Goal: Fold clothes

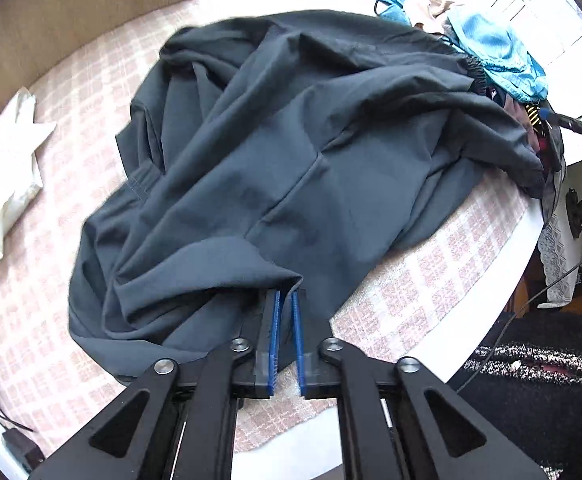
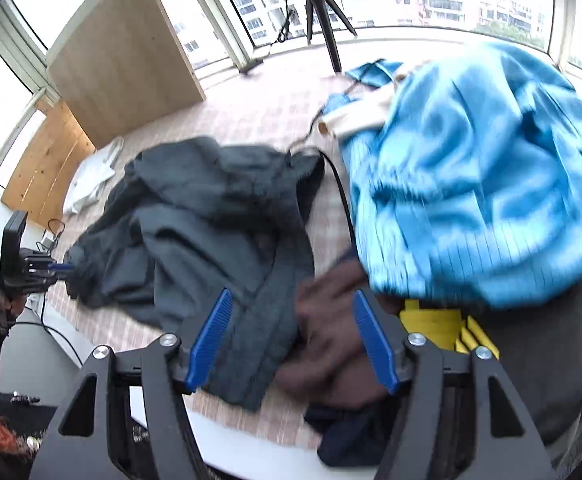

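Left gripper [image 1: 287, 300] sits at the near edge of the table [image 1: 487, 312], jaws nearly together with a fold of the dark grey garment [image 1: 291, 152] draped over the tips. Whether the pads actually pinch cloth: cannot tell, the tips are hidden under the fold.

Right gripper [image 2: 291, 312] hangs over the near right part of the table, jaws about half apart, nothing gripped. Below the gap: an edge of the grey garment and a brown garment [image 2: 331, 344], not touched by the pads as far as I can see.

The grey garment lies crumpled across the middle of the checked cloth [image 1: 411, 280], one side reaching the right edge. Elastic waistband visible at its left, so probably trousers or shorts.

Beyond it, at the far right: a pile topped by a shiny blue garment [image 2: 471, 184]. White cloth [image 1: 7, 176] at the left edge.

Handling, my read: thin woven fabric, light, limp, a bit slick. It won't hold shape and will slip from a shallow pinch. Take hold at hems or the waistband, where the seams are thick, and spread it flat before folding.
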`<state>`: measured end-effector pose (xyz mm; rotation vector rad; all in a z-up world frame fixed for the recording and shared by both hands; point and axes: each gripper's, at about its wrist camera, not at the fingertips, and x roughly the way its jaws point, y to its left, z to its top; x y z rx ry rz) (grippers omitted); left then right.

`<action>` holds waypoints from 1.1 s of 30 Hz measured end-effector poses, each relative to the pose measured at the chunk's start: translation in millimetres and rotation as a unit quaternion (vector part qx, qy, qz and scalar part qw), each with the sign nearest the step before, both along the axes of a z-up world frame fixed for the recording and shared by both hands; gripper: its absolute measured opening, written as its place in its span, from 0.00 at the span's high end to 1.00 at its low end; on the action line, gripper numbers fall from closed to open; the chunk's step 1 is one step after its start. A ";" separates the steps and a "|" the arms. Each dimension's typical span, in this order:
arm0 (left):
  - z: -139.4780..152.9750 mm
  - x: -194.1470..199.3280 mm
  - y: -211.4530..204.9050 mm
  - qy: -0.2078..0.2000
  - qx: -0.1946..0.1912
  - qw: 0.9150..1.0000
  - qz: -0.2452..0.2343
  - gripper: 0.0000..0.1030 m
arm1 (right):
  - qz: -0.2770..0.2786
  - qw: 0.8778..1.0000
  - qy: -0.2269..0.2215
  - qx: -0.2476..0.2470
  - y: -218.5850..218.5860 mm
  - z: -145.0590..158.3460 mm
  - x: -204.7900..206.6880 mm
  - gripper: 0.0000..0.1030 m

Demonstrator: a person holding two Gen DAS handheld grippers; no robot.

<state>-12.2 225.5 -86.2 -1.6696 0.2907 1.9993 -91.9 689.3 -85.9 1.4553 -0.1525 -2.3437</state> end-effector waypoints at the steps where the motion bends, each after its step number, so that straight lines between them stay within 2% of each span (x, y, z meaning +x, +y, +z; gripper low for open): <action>1: 5.5 -3.0 6.8 0.014 0.002 1.000 -0.007 0.59 | 0.001 1.000 0.009 0.006 -7.9 -2.1 -16.8 0.39; 2: 8.8 -6.7 14.1 0.028 -0.001 1.000 -0.015 0.50 | 0.005 1.000 0.004 0.013 -17.2 -10.4 -33.3 0.39; 3: 8.8 -12.4 20.1 0.037 -0.004 0.999 -0.022 0.50 | 0.008 1.000 -0.002 0.020 -26.3 -18.9 -49.6 0.39; 7: -0.5 -38.5 40.3 0.053 -0.004 0.998 -0.043 0.50 | 0.019 0.996 -0.079 0.026 -41.5 -66.7 -90.3 0.39; 8: -6.1 -44.7 43.3 0.050 0.000 0.998 -0.048 0.49 | 0.023 0.996 -0.088 0.016 -43.4 -72.8 -92.3 0.39; 10: -24.2 -54.4 54.6 0.043 -0.022 0.997 -0.066 0.49 | 0.033 0.996 -0.081 0.005 -45.6 -72.0 -88.8 0.43; 11: -34.0 -58.0 56.7 0.036 -0.036 0.996 -0.073 0.54 | 0.039 0.997 -0.073 0.000 -46.1 -68.7 -86.1 0.61; 12: -43.8 -61.1 57.1 0.026 -0.051 0.995 -0.078 0.64 | 0.042 0.997 -0.071 -0.011 -43.6 -64.0 -83.5 0.83; 13: -47.4 -61.8 54.2 0.017 -0.049 0.996 -0.078 0.96 | 0.044 0.996 -0.070 -0.022 -40.9 -59.1 -80.9 0.85; 15: -49.5 -61.3 45.7 -0.002 -0.034 0.997 -0.073 0.99 | 0.032 0.996 -0.062 -0.050 -30.6 -43.1 -75.6 0.88; 19: -12.7 -41.0 17.1 -0.006 0.024 0.997 -0.070 0.99 | 0.009 0.992 -0.057 -0.114 -11.3 -9.9 -62.1 0.89; 21: 11.5 -23.5 -3.5 -0.003 0.033 0.998 -0.060 0.99 | 0.010 0.989 -0.051 -0.137 -7.5 9.0 -50.9 0.89; 24: 36.2 14.1 -32.6 -0.027 0.046 0.997 -0.060 0.98 | 0.044 0.989 -0.055 -0.131 -17.6 27.0 -15.7 0.89; 26: 44.1 39.8 -48.7 -0.041 0.034 0.996 -0.065 0.96 | 0.096 0.983 -0.084 -0.129 -25.1 24.3 18.4 0.89; 28: 49.6 49.0 -67.1 -0.040 0.014 0.997 -0.058 0.94 | 0.103 0.988 -0.102 -0.061 -33.6 11.7 38.0 0.87; 30: 54.0 39.9 -82.9 -0.036 0.006 0.999 -0.036 0.90 | 0.108 0.987 -0.119 0.005 -41.8 -0.7 57.1 0.74; 32: 59.4 24.1 -90.4 -0.024 0.004 1.000 -0.011 0.80 | 0.079 0.989 -0.120 -0.026 -32.3 -2.6 50.7 0.67; 33: 63.1 13.6 -93.3 -0.013 0.003 1.000 -0.001 0.79 | 0.054 0.991 -0.112 -0.047 -26.8 -1.6 41.5 0.60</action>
